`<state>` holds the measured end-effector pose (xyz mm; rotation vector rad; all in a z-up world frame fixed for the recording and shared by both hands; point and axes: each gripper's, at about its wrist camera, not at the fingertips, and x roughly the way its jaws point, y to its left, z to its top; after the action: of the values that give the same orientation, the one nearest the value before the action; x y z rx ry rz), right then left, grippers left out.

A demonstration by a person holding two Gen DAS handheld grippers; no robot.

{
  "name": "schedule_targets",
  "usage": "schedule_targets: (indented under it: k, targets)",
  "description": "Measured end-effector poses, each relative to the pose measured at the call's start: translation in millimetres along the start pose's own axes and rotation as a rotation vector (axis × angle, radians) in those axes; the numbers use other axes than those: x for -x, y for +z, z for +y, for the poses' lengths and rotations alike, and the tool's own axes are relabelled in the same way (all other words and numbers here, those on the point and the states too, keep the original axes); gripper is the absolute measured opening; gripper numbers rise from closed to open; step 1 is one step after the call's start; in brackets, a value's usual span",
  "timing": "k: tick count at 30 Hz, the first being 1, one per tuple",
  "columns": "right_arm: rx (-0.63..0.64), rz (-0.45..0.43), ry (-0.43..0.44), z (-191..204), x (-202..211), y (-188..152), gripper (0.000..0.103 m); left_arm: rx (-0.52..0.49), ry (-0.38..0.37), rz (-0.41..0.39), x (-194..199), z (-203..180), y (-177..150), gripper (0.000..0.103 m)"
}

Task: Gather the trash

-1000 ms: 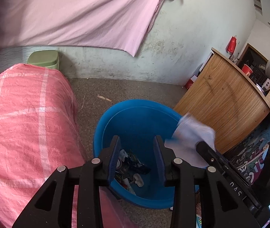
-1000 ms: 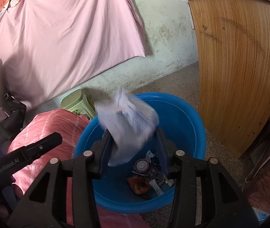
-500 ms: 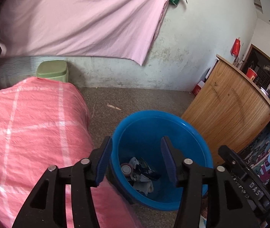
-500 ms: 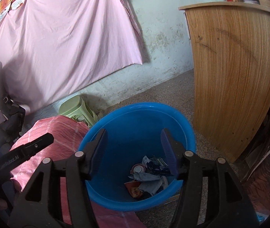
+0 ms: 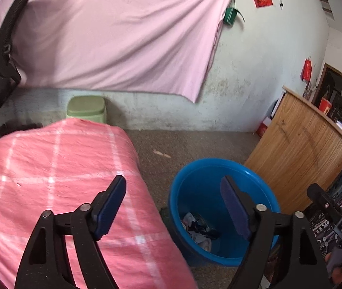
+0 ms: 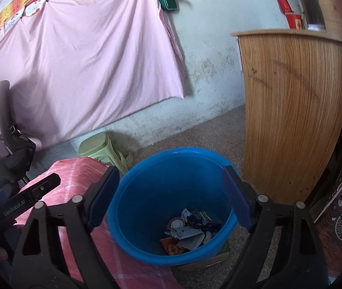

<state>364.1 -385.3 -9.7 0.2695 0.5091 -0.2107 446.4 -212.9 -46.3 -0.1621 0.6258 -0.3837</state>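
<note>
**Over the bin, both tools empty**

Above the blue bucket (image 6: 171, 207) your right gripper (image 6: 171, 192) hangs with its jaws opening wide and nothing between them; your left gripper (image 5: 173, 204) sits off to the side, half over the pink checked cover (image 5: 50, 180), its jaws also opening and equally bare. Neither tool grips anything.

You look to be at the end of a drop-off: the trash (image 6: 190, 231) lies at the bottom of the bucket, which stands on the floor between the pink cover and the wooden cabinet (image 6: 291, 110). The next move, as I judge it, calls for you to turn away from the bucket and look for more litter. The one loose scrap you can see is a small pale sliver (image 5: 161, 154) on the floor behind the bucket, too small to identify. Approach it low and with the jaws spread, since a flat thing on rough flooring will be hard to pinch.

The collected trash is a loose heap of crumpled paper and wrappers: pale grey sheets, a dark printed packet, a round lid-like piece, and something orange-red at the front edge.
</note>
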Motion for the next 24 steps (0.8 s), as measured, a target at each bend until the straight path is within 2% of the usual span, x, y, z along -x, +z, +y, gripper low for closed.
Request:
schedule_targets:
  k: [6,11,24]
  targets:
    - [0.015,-0.032,0.005,11.9,18.3,1.4,0.103,-0.021,0.008,-0.062,27.4,2.5,6.7,0.084]
    - [0.02,-0.058,0.011,20.0,34.8,3.0,0.103,-0.034,0.026,-0.108,52.8,4.7,5.9,0.094]
    - [0.059,-0.113,0.074,48.7,86.6,-11.2,0.103,-0.072,0.096,-0.188,131.5,24.7,-11.6,0.095]
